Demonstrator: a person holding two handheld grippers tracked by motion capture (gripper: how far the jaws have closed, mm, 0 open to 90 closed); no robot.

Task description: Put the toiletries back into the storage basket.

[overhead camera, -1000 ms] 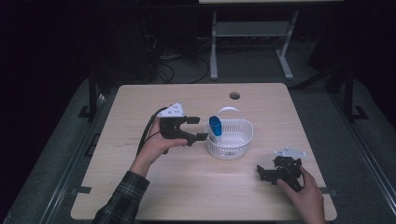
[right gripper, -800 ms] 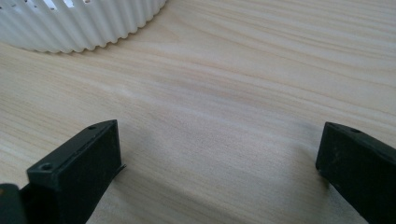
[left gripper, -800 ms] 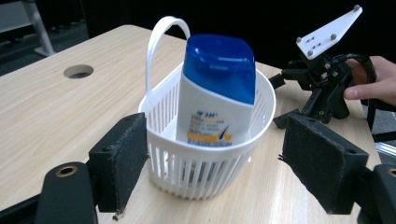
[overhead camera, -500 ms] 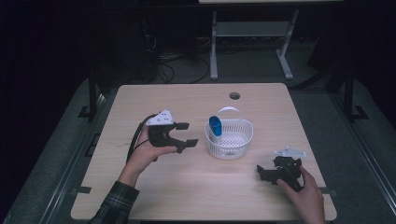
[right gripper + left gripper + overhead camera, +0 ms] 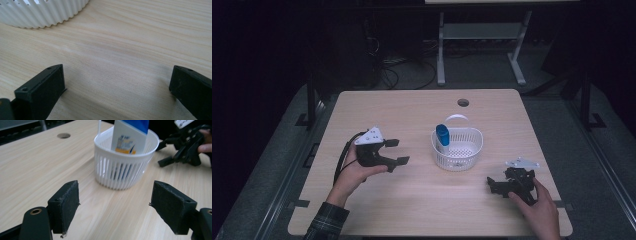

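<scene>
A white slatted plastic basket (image 5: 457, 149) with a thin hoop handle stands near the middle of the light wooden desk (image 5: 412, 115), a little toward the person's right, and a blue-capped white tube (image 5: 442, 137) stands upright inside it, leaning against the wall on the basket's left side. In the left gripper view the tube's printed white body and blue top (image 5: 130, 135) rise above the basket's rim (image 5: 125, 167), and the basket sits straight ahead of that tool, apart from it. The left tool (image 5: 394, 151) is held in the person's left hand (image 5: 354, 172) just above the desk, left of the basket and clear of it, pointing toward the basket; its two black jaws are spread wide with bare wood between them, holding nothing. Its grey three-cornered plate sits on top and a black cable loops down toward the sleeve. The right tool (image 5: 494, 186) rests low at the desk's near right part, gripped by the right hand (image 5: 537, 210), near the basket's right front but not touching it. In the right gripper view its jaws also stand wide apart over bare desk grain, empty, with the basket's ribbed lower wall (image 5: 47, 12) at the upper left. A round cable hole (image 5: 463, 102) lies in the desk beyond the basket.
</scene>
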